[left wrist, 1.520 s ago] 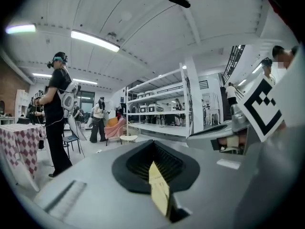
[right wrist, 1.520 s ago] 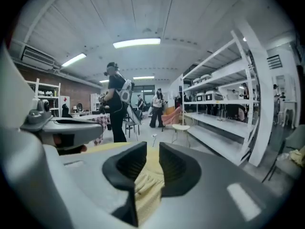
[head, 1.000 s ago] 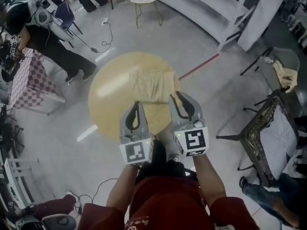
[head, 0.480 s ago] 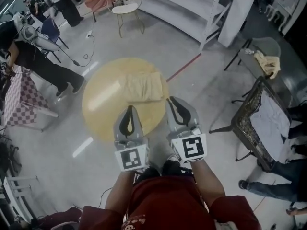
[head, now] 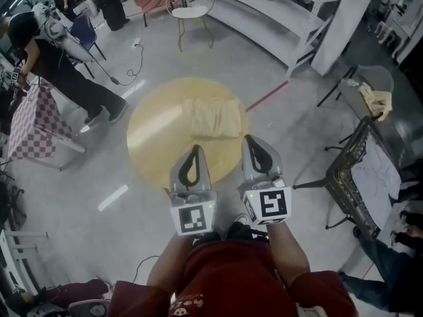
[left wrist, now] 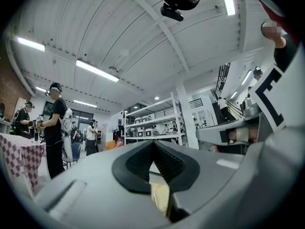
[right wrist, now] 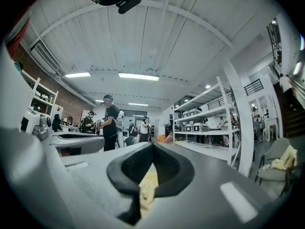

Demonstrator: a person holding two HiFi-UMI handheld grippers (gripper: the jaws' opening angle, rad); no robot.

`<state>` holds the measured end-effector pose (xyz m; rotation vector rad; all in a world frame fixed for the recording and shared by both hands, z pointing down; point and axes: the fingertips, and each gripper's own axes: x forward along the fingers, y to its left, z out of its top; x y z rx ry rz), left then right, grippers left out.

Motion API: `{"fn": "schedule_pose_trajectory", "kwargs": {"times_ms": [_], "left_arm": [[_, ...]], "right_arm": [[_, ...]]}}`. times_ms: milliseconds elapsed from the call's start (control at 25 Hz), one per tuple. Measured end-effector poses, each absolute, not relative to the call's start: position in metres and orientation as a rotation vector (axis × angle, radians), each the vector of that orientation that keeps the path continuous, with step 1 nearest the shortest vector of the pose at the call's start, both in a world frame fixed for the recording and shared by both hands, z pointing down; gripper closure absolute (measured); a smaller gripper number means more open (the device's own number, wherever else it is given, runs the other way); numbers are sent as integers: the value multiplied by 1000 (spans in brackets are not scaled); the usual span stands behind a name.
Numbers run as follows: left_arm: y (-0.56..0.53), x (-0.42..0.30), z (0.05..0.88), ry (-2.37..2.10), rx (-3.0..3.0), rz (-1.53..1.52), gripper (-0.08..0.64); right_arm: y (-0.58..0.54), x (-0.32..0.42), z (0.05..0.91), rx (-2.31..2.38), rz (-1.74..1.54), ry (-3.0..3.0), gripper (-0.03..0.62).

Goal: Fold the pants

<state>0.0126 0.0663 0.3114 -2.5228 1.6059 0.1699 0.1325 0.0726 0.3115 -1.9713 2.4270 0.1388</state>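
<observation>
Pants (head: 213, 118) lie folded in a rectangle on the round table (head: 155, 144). The left gripper (head: 193, 149) and right gripper (head: 252, 140) hang at its near edge, clear of the cloth. Both have jaws pressed together on nothing, and the right's have just closed. Folding looks done; next calls at most for smoothing.

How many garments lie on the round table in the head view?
1. The folded pants lie on the far right part of the round table. The left claw and right claw cover its near edge, so something small may be hidden.
</observation>
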Motion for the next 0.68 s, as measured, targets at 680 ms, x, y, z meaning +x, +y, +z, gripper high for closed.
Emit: {"fn": "schedule_pose_trajectory", "kwargs": {"times_ms": [680], "left_arm": [[60, 21, 312, 1586, -2573, 178, 554]], "right_arm": [[73, 140, 312, -2016, 174, 2419, 591]]}}
